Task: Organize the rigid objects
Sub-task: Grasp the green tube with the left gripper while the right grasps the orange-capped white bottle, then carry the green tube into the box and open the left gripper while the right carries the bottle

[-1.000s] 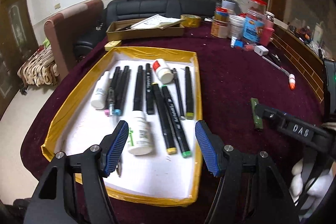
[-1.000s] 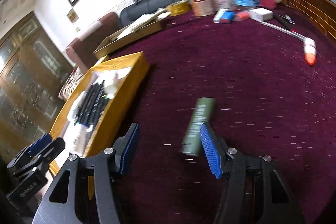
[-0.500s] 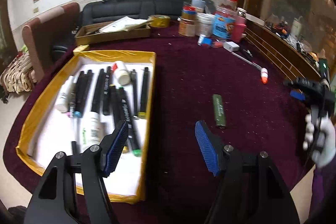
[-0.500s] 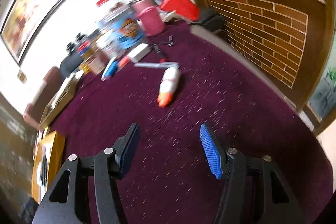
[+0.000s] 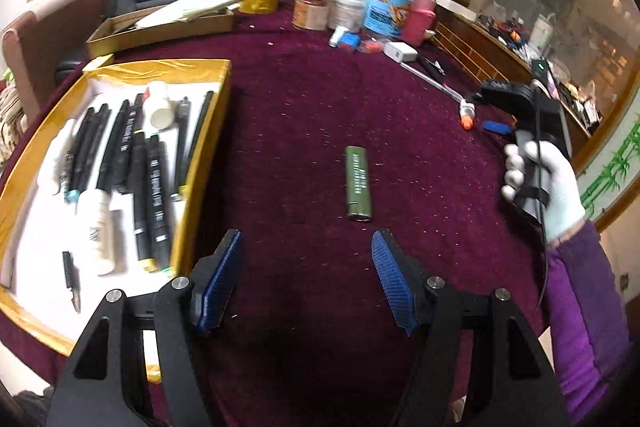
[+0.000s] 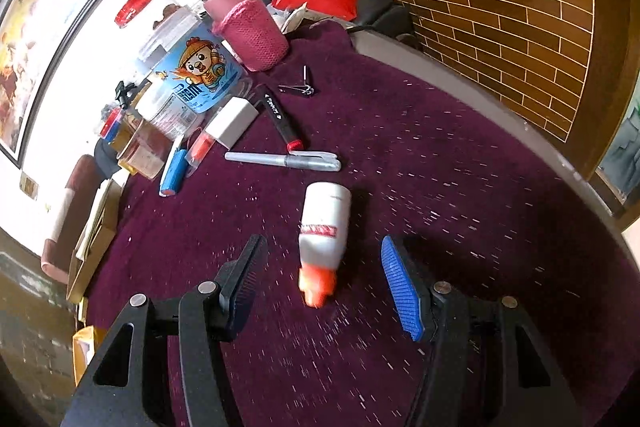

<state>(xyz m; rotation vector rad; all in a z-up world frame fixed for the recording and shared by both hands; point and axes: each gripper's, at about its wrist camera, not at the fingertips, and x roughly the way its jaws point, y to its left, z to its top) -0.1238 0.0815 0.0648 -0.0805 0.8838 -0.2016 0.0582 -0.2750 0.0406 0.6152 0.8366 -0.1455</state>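
A: Status, right hand-held gripper [image 6: 324,283]?
B: Spread, empty; small white plastic bottle w/ orange cap [image 6: 323,235] lies btwn its pads on maroon velvet tabletop [image 6: 460,155].
A: Left hand-held gripper [image 5: 306,279]?
B: Spread too, near green cylindrical tube [image 5: 359,183].

Green tube [image 5: 359,183], maroon tablecloth [image 5: 304,99]

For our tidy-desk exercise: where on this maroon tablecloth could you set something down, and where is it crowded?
Free: the cloth between the gold-edged tray and the green cylindrical tube, and from that tube towards the white orange-capped bottle. Crowded: the far edge around the blue-labelled clear jar, and the tray's black markers.
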